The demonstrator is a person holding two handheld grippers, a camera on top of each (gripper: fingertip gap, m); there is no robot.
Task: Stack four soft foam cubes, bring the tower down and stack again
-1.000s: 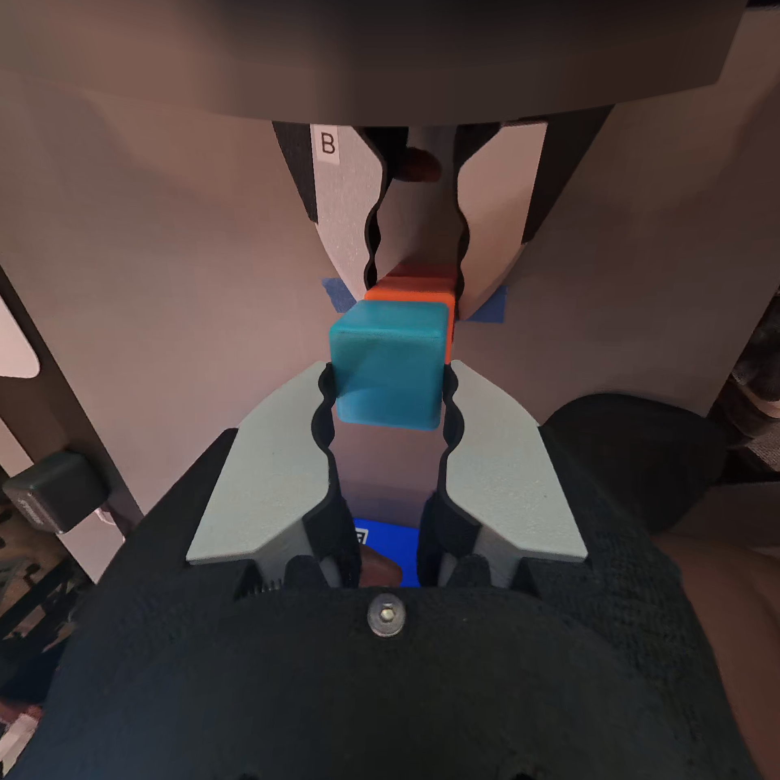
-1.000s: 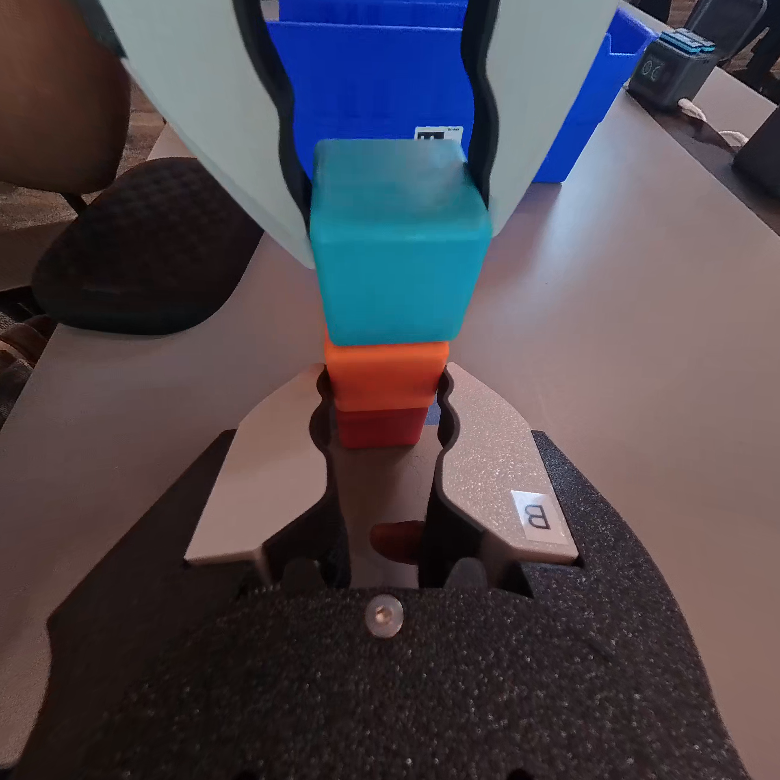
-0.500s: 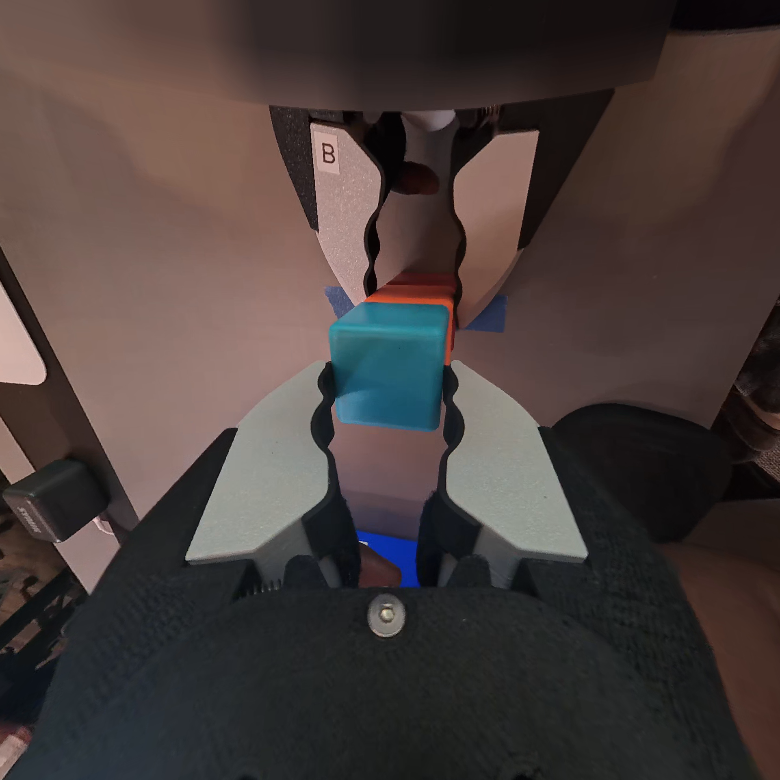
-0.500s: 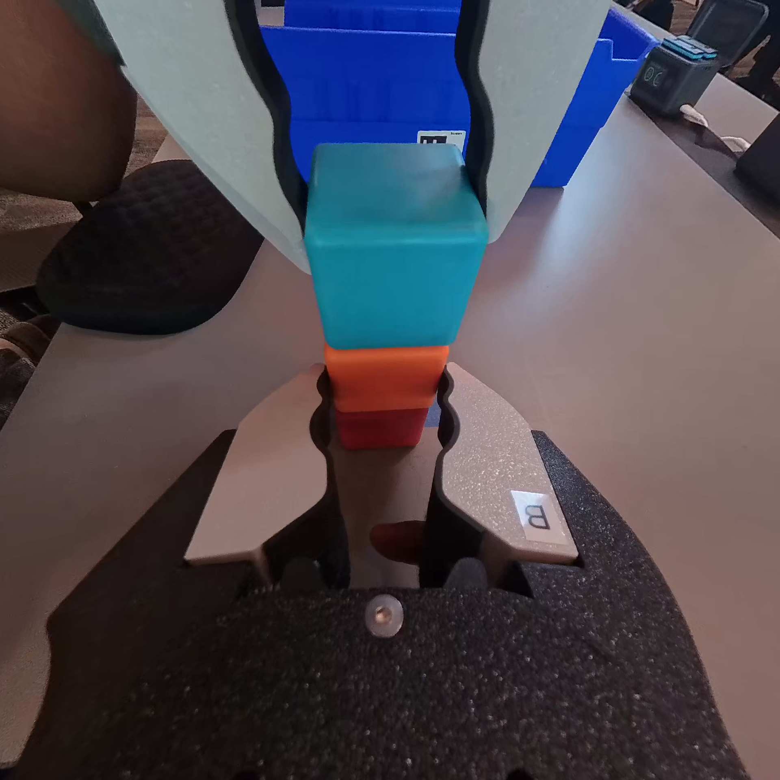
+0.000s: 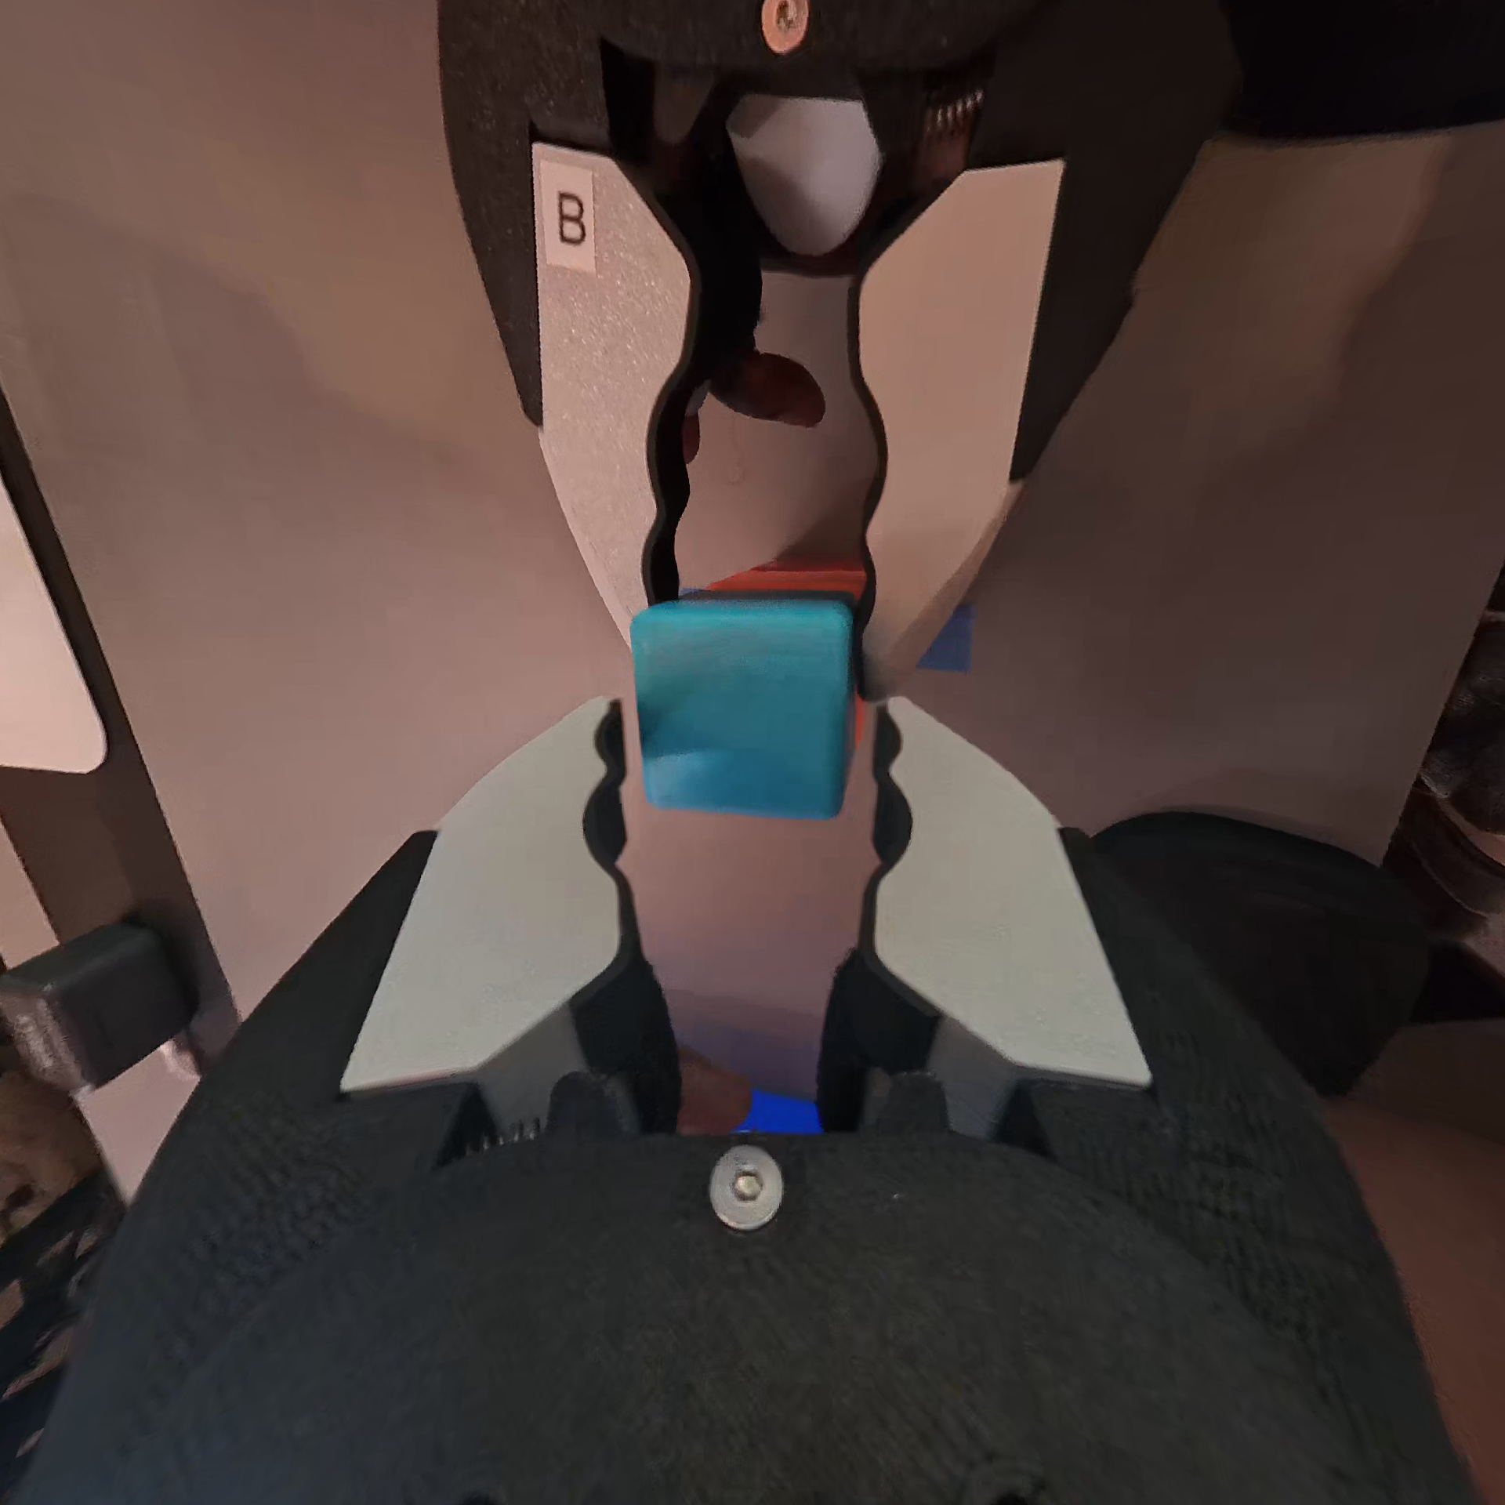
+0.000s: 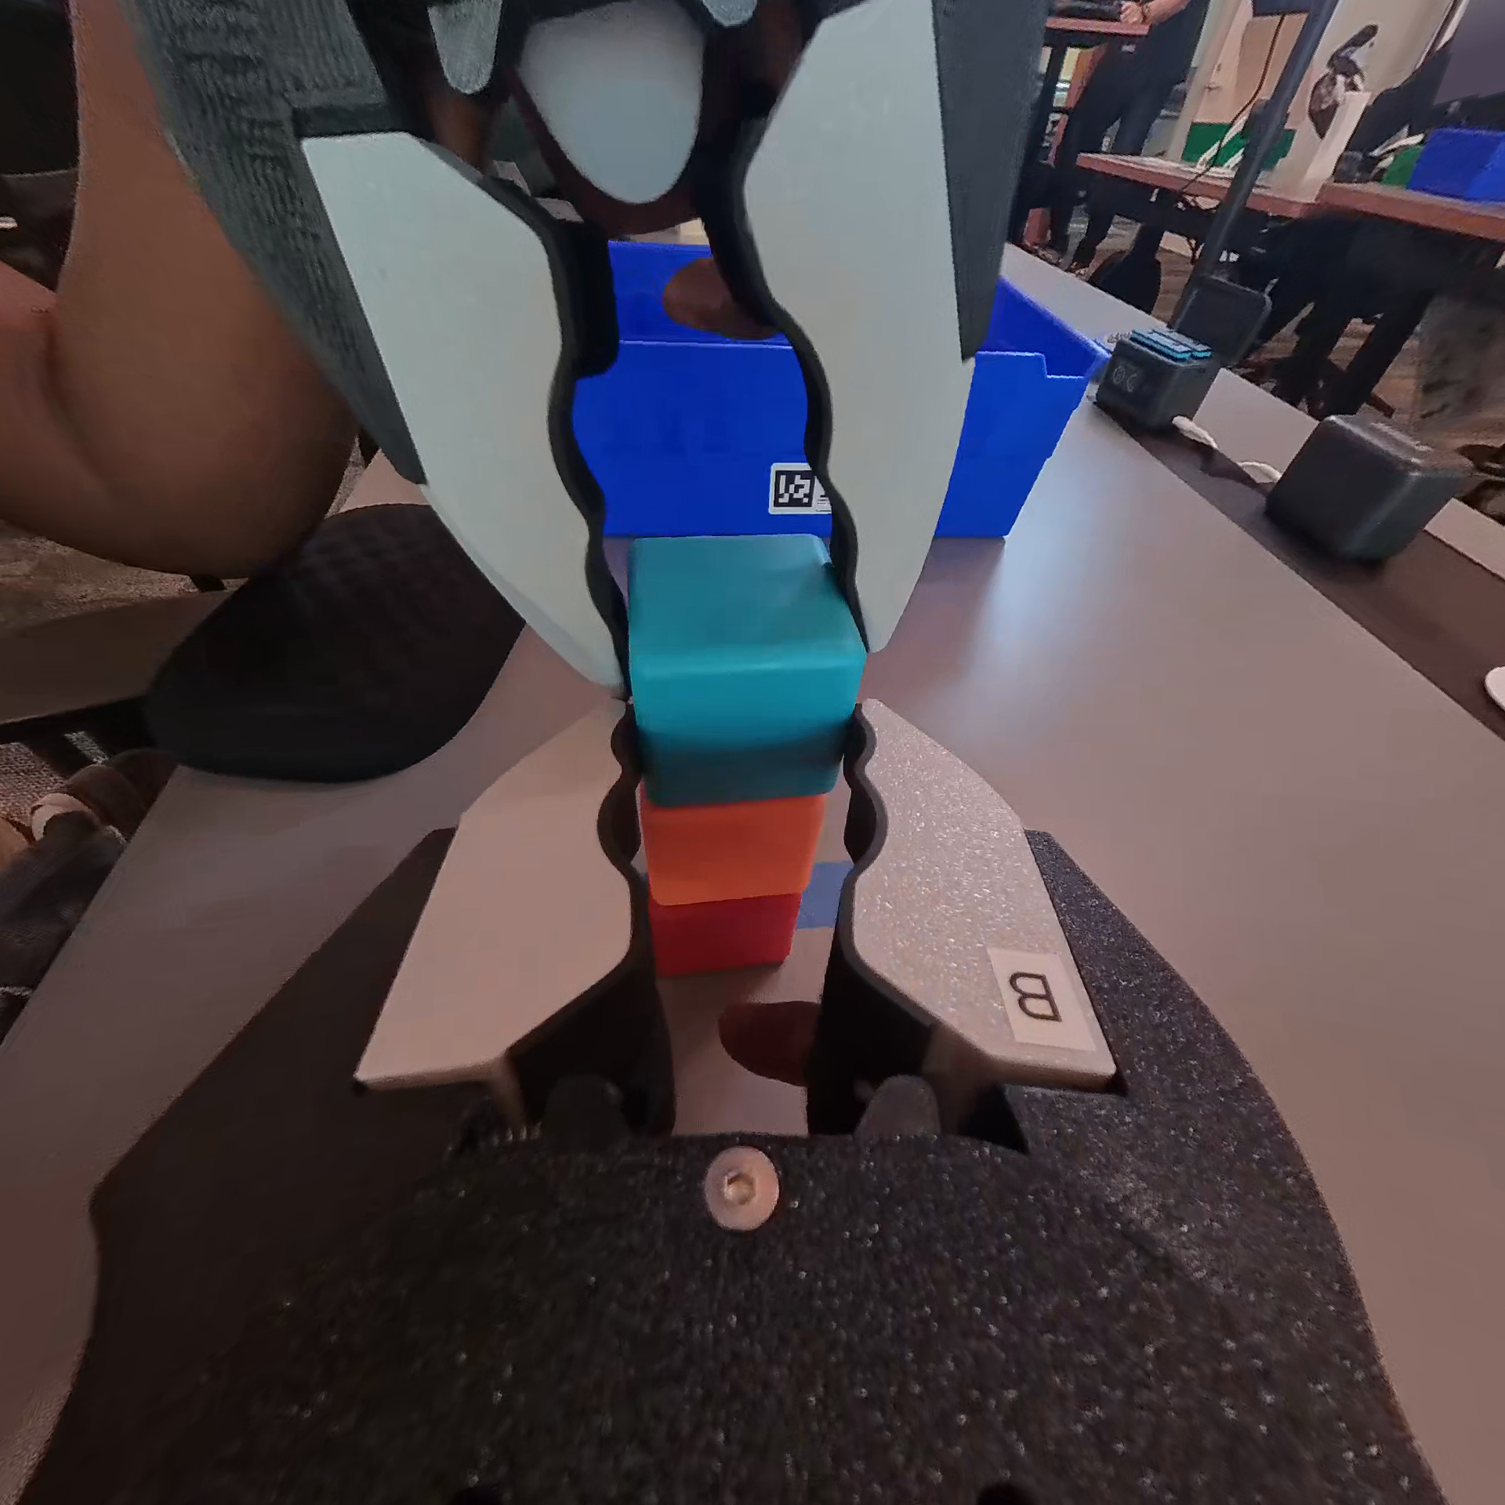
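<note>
1. Far left in the right wrist view there's a person's bare forearm (image 6: 163, 391). Below it is one black chair seat with a dimpled mesh texture (image 6: 326, 651), sitting off the edge of the smooth grey counter (image 6: 1140, 814).
2. Dead centre is the tower. Three cubes show: a teal soft foam cube (image 6: 741, 619) on top, an orange foam cube (image 6: 733, 847) under it and a red foam cube (image 6: 721, 932) on the counter. All have matte faces and rounded edges. The stack's long axis runs straight up. The faces are roughly squared to each other, and the teal one overhangs the orange a bit.
3. The left tool (image 5: 745, 717) has pale green, wavy-edged fingers on a black textured body. It comes from above, with its jaws either side of the teal cube. From its own camera there's a sliver of gap on the right side, so it looks let go, not squeezing.
4. The right tool (image 6: 741, 717) has speckled silver fingers and the same wavy black lining. It's spread apart, bracketing the teal and orange cubes. Can't tell if the tips actually touch.
5. Just right of the red cube is a patch of blue tape (image 6: 822, 896), stuck flat on the counter.
6. Behind the tower is one bright blue plastic bin (image 6: 700, 423).
7. Further right are two dark boxy devices (image 6: 1156, 383) (image 6: 1360, 489).
</note>
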